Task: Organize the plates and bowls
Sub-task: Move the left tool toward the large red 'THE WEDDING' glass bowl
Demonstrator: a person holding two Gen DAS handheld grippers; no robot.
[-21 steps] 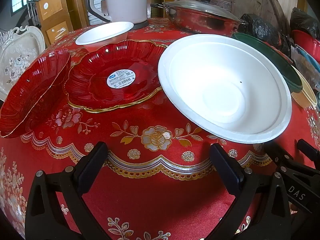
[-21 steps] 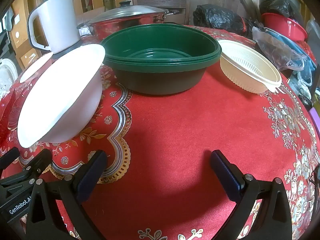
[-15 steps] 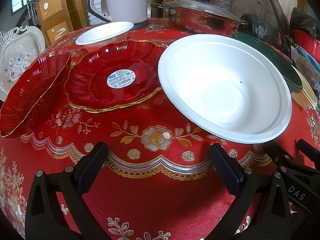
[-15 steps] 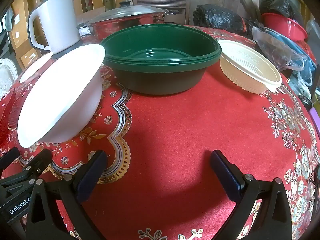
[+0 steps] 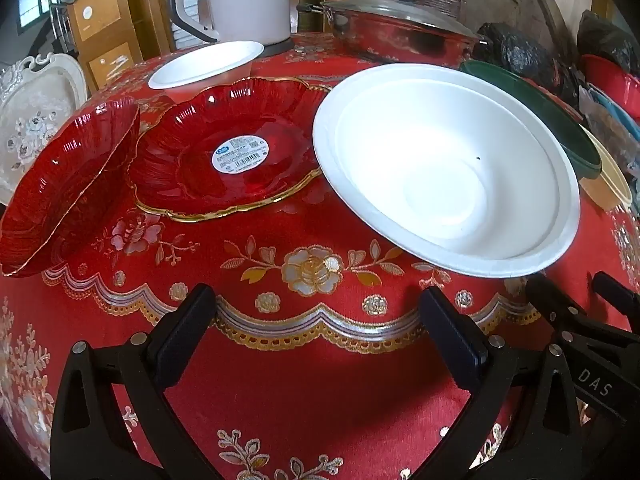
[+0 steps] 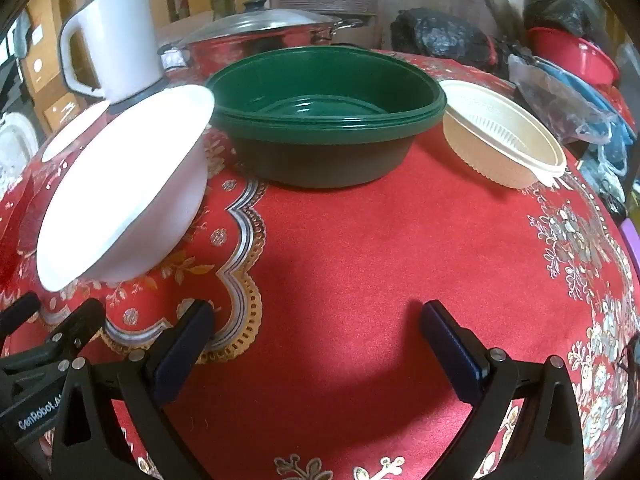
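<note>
My left gripper [image 5: 320,328] hangs open over the red tablecloth, nothing between its fingers. Beyond it lie a large white bowl [image 5: 444,168], a red scalloped plate [image 5: 228,156] with a sticker, a second red plate [image 5: 68,184] at the left, and a small white bowl [image 5: 204,64] behind. My right gripper [image 6: 316,340] is also open and empty. Ahead of it stand a stack of green bowls [image 6: 324,112], a cream ribbed bowl [image 6: 500,140] to the right, and the large white bowl [image 6: 124,184] to the left.
At the back stand a white kettle [image 5: 240,0] and a lidded steel pot [image 5: 396,28]. Black bags [image 6: 444,36] and a red basin [image 6: 572,52] crowd the far right. The table [image 6: 360,240] drops away at its right edge.
</note>
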